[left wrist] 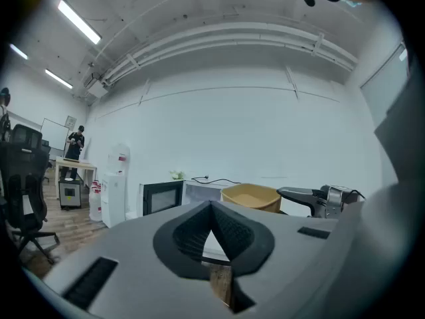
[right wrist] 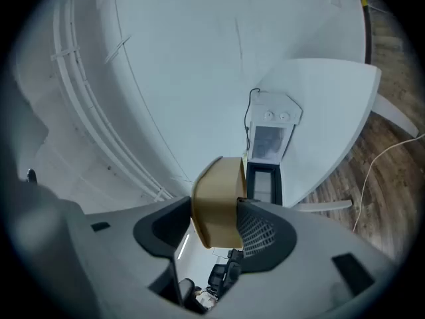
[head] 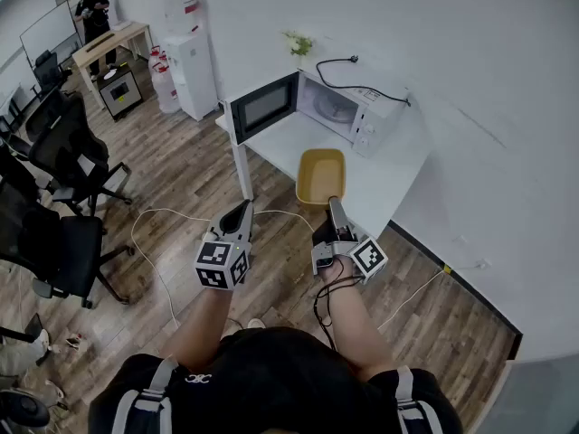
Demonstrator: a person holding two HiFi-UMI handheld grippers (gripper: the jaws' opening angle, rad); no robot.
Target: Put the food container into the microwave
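A tan food container hangs above the front of the white table, held by its near rim in my right gripper. In the right gripper view the container fills the gap between the jaws. The white microwave stands at the back of the table with its dark door swung open to the left; it also shows as the microwave beyond the container. My left gripper is shut and empty, low and left of the table. The left gripper view shows the container and the open door.
A black cable runs over the microwave top. A white cable lies on the wooden floor. Black office chairs stand at left. A water dispenser and a desk with a person are far back left.
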